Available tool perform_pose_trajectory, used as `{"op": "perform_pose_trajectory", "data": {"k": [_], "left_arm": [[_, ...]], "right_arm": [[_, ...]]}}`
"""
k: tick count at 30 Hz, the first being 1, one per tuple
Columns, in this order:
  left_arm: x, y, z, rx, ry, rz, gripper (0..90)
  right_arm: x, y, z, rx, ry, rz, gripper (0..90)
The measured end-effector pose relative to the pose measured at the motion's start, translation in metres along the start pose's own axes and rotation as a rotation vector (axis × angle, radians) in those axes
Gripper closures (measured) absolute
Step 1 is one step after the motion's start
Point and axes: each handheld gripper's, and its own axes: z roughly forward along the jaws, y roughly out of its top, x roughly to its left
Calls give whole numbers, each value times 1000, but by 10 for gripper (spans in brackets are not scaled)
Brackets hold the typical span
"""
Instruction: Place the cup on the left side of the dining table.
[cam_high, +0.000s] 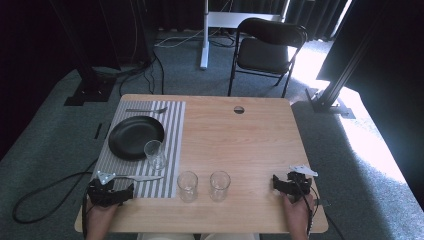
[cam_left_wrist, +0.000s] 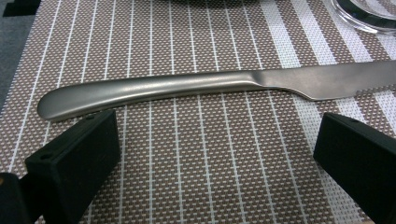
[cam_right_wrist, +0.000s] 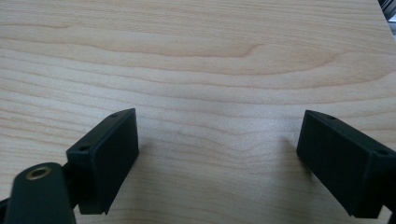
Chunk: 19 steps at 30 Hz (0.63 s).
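I'm looking down on the wooden table and seeing both tongs parked at its near edge. My left gripper is sitting at the near edge of the striped placemat, its jaws spread wide and holding nothing. Just ahead of those jaws, the knife is lying flat on the mat, handle running across the gap between them, blade reaching off toward the right jaw's side. The jaws are hovering just short of it, not touching as far as I can judge.

Farther ahead of the left gripper, the black plate is resting on the mat, with one clear glass standing at its near right rim. Beyond the plate something slim and metal is lying across the mat; I'm guessing a fork, though it's too small to be sure.

Between my two tongs, two more glasses are standing side by side on bare wood, apart from each other.

My right gripper is resting over bare tabletop, jaws released and wide apart, nothing between them but wood grain.
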Motion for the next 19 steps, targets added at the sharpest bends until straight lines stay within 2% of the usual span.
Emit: {"op": "perform_pose_trajectory", "data": {"k": [19], "left_arm": [[-1, 0, 0, 1, 6, -6, 10]], "right_arm": [[0, 0, 0, 0, 0, 0, 121]]}}
